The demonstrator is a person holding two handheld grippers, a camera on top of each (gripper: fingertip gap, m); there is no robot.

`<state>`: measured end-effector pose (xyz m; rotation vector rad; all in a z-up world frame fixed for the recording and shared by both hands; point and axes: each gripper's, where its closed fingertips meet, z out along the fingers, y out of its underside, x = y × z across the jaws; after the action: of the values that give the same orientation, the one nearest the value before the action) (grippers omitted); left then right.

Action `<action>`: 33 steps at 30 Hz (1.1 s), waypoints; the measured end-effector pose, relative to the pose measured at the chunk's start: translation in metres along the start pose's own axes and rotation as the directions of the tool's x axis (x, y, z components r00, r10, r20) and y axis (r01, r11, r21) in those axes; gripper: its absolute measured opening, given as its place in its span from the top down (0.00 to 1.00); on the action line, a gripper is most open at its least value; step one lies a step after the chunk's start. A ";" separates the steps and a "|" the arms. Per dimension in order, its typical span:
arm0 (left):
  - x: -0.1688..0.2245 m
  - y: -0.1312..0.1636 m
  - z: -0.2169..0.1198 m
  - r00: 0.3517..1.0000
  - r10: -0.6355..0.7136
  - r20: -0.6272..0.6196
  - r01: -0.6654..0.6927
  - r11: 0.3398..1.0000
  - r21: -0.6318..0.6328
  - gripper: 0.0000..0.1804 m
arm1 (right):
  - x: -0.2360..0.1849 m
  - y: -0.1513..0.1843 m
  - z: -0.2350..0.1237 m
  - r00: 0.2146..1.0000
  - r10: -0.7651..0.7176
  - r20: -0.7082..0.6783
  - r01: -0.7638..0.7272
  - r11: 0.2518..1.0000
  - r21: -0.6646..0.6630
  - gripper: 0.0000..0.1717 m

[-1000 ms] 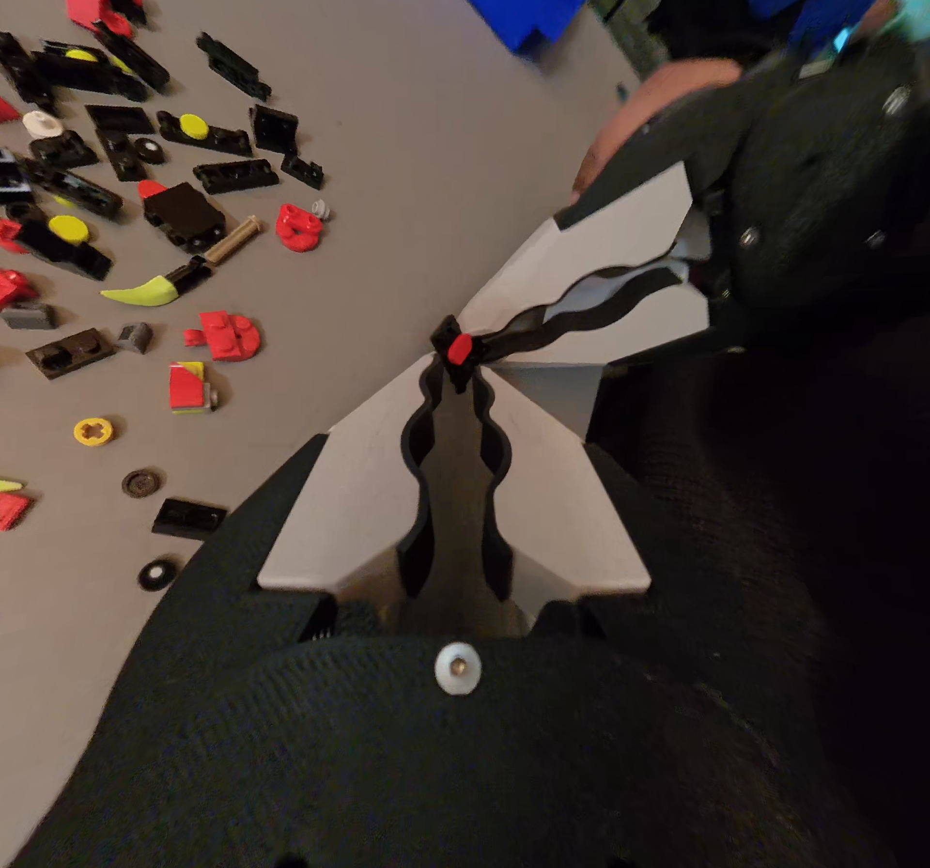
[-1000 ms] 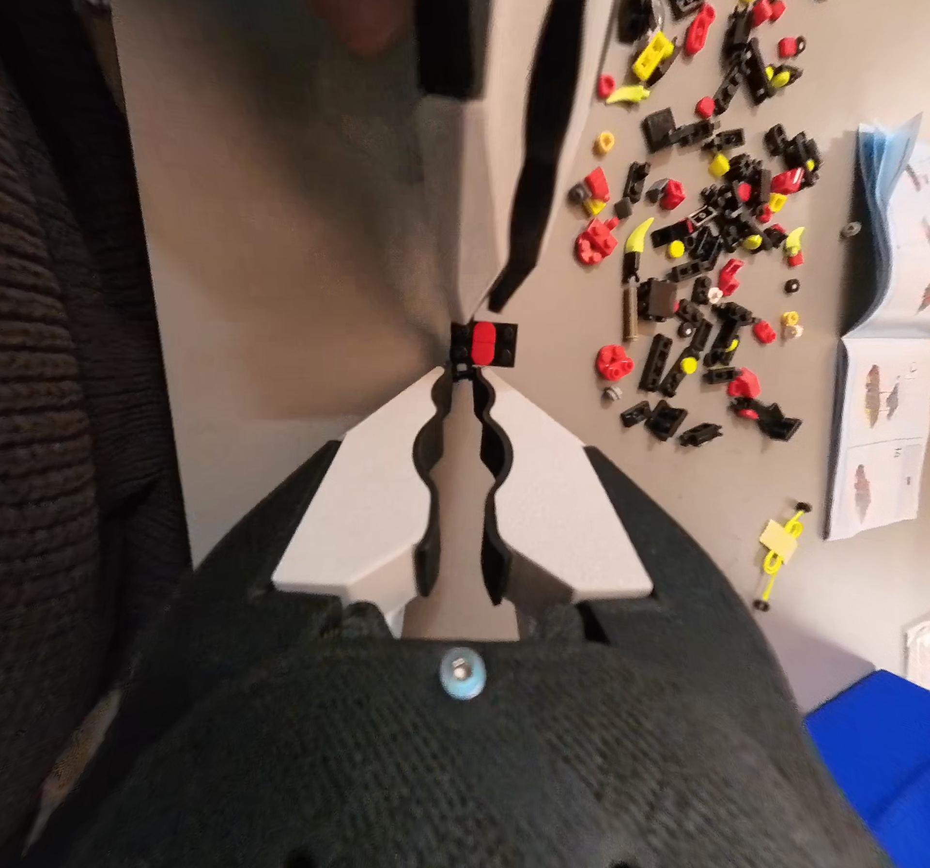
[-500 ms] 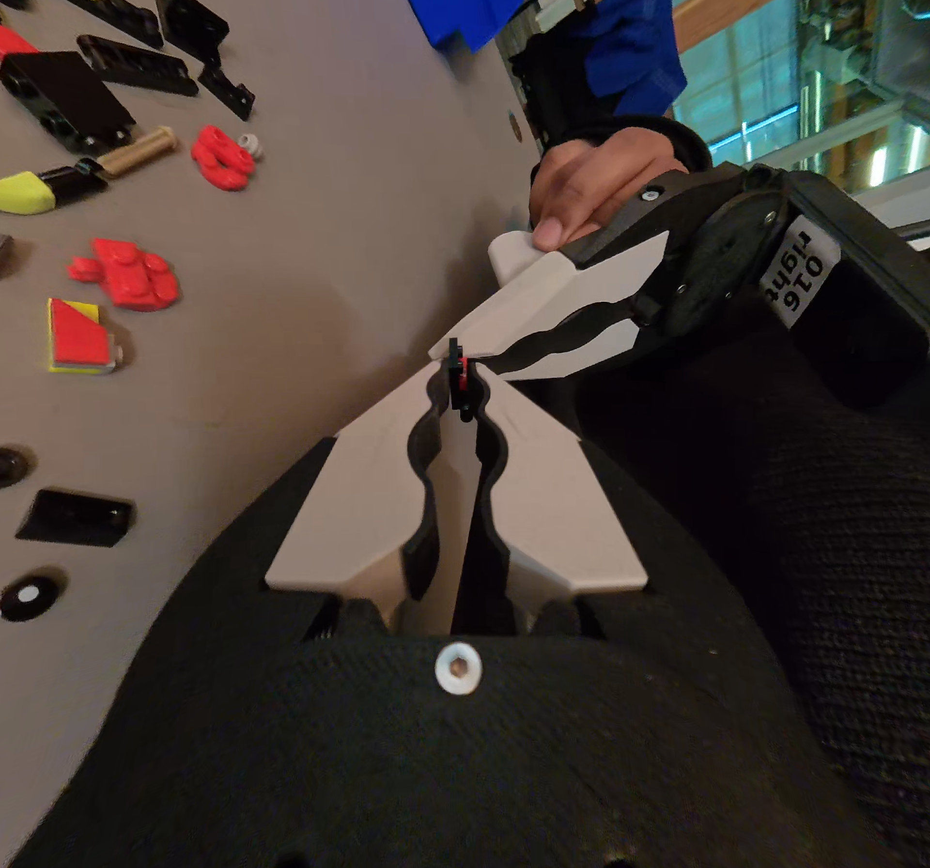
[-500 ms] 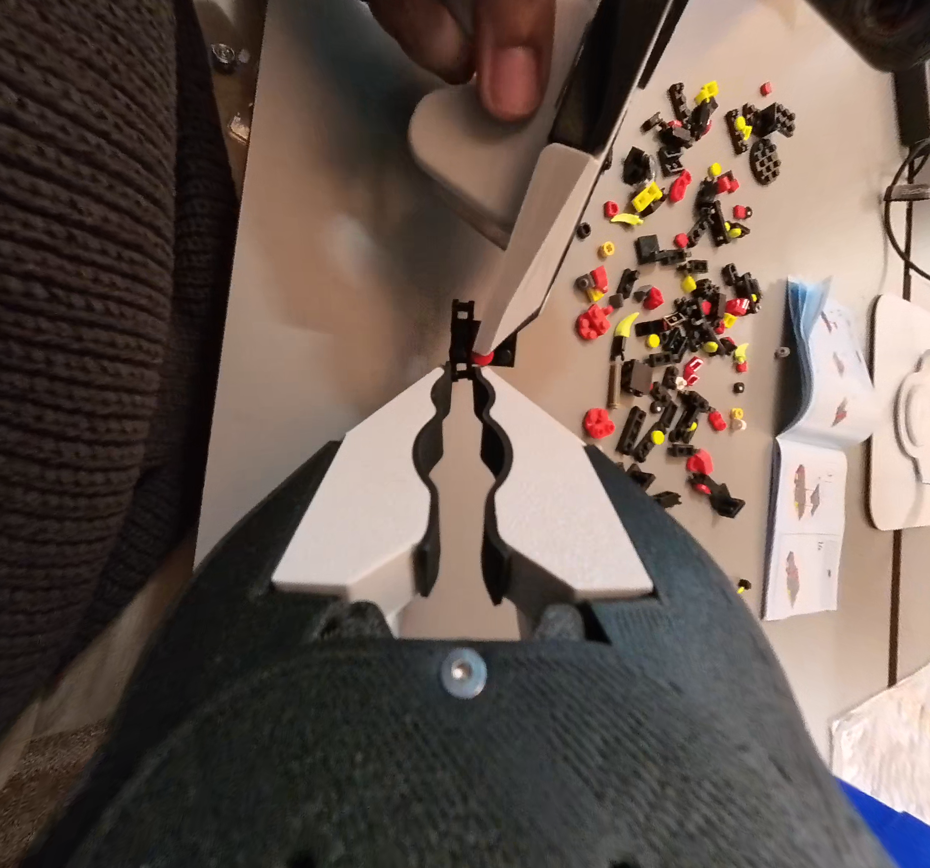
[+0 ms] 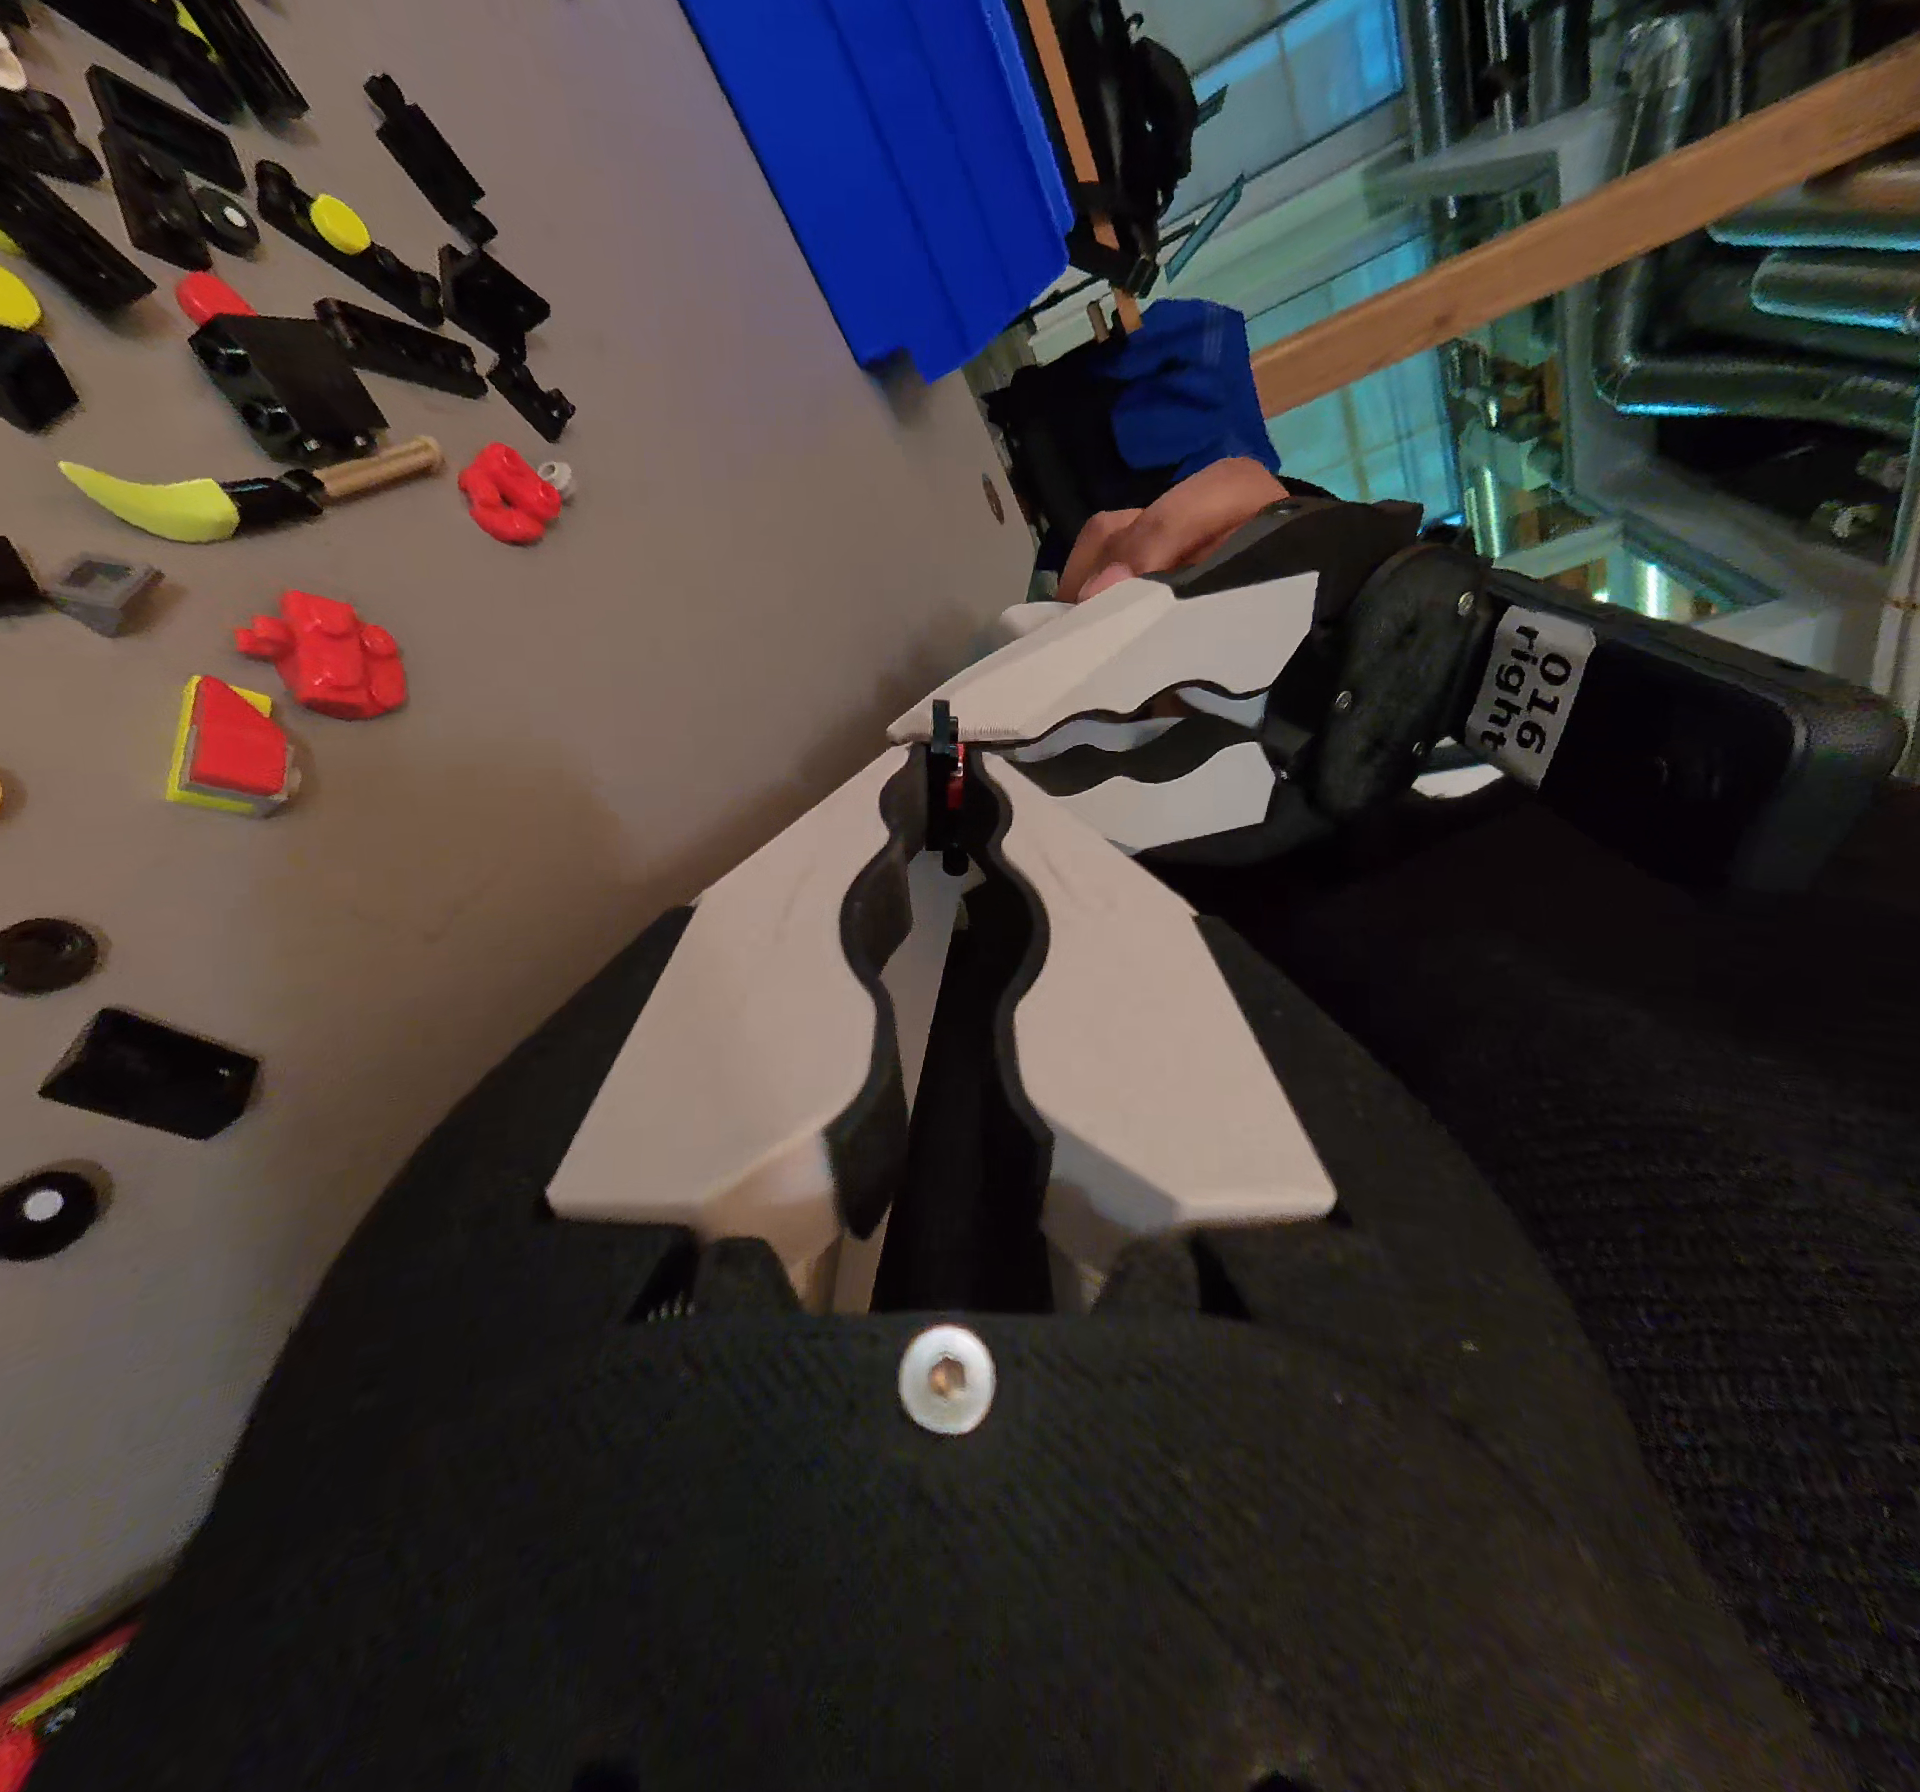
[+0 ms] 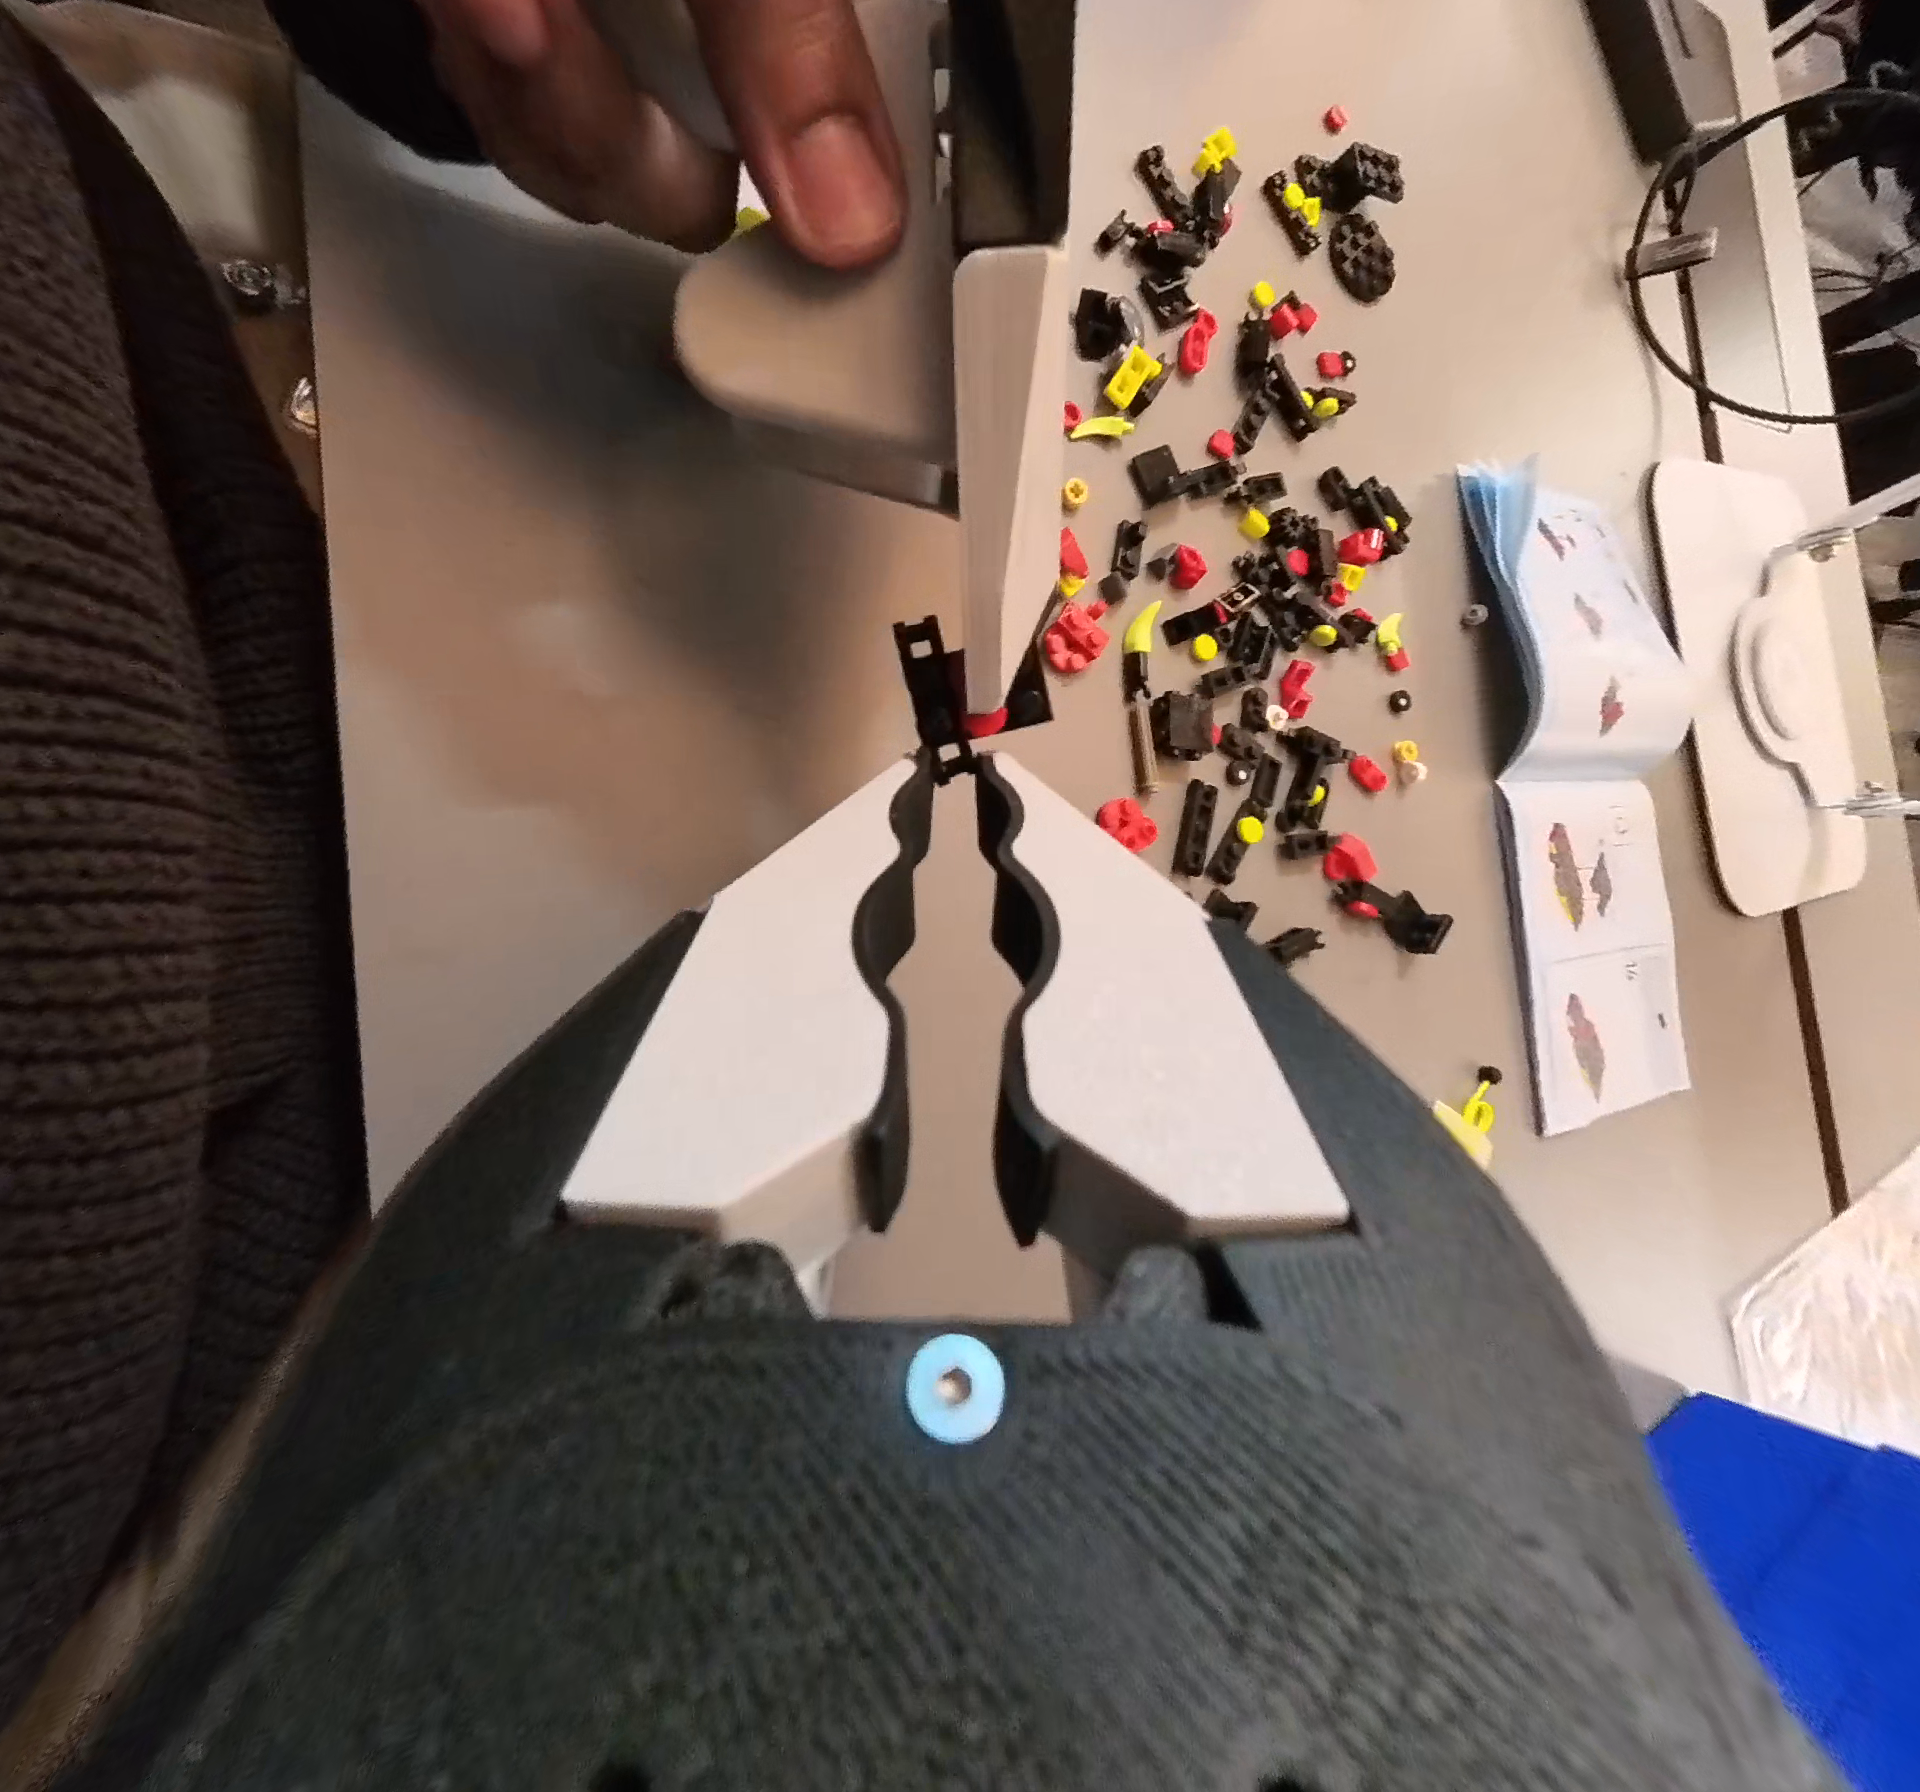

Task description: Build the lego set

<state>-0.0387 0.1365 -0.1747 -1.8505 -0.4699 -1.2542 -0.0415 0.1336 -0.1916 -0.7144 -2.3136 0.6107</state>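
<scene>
- Left gripper (image 5: 948, 797): fingers closed flat on a thin black plate with a red piece (image 5: 950, 786), seen edge-on between the pads; both pads pressed against it.
- Same left gripper seen in the right wrist view (image 6: 992, 672), coming down from above, tip set over the red part of the plate assembly (image 6: 1013, 698).
- Right gripper (image 6: 951, 768): fingertips pinched on the lower end of a narrow black clip-shaped piece (image 6: 923, 682); pads pressed on its sides, only a narrow gap between them.
- Black clip-shaped piece standing up out of the right fingertips, touching the black plate held by the left gripper; both held in the air above the grey table (image 6: 623, 599).
- Right gripper in the left wrist view (image 5: 971, 729): enters from the right, tips meeting the left gripper's tips at the held pieces.
- A hand (image 5: 1164, 527) on the right gripper's handle; another hand (image 6: 665, 49) on the left gripper's trigger.
- Loose black, red and yellow bricks (image 6: 1268, 579) scattered on the table, well apart from the grippers to the right.
- Open instruction booklet (image 6: 1579, 807) beyond the bricks, beside a white pad (image 6: 1766, 693).
- Blue bin (image 5: 883, 101) at the table's far edge in the left wrist view.
- Red curved piece (image 5: 332, 651) and yellow claw piece (image 5: 156, 501) among the nearer bricks.
</scene>
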 end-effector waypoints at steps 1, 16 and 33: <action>0.000 -0.002 0.000 1.000 -0.010 -0.005 0.010 1.000 0.015 0.98 | 0.001 0.000 0.000 1.000 0.009 -0.007 -0.009 1.000 0.002 0.96; 0.003 -0.013 -0.004 0.998 -0.039 -0.039 0.043 0.994 0.102 0.98 | 0.012 -0.004 -0.001 0.993 0.111 -0.039 -0.110 0.994 0.021 0.96; 0.006 -0.037 -0.024 0.972 -0.143 -0.184 0.186 0.952 0.244 0.98 | 0.040 -0.023 -0.017 0.922 0.388 -0.001 -0.373 0.886 0.275 0.79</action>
<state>-0.0760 0.1380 -0.1498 -1.4982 -0.6760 -1.3731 -0.0637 0.1457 -0.1498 -1.0471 -1.9929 1.0474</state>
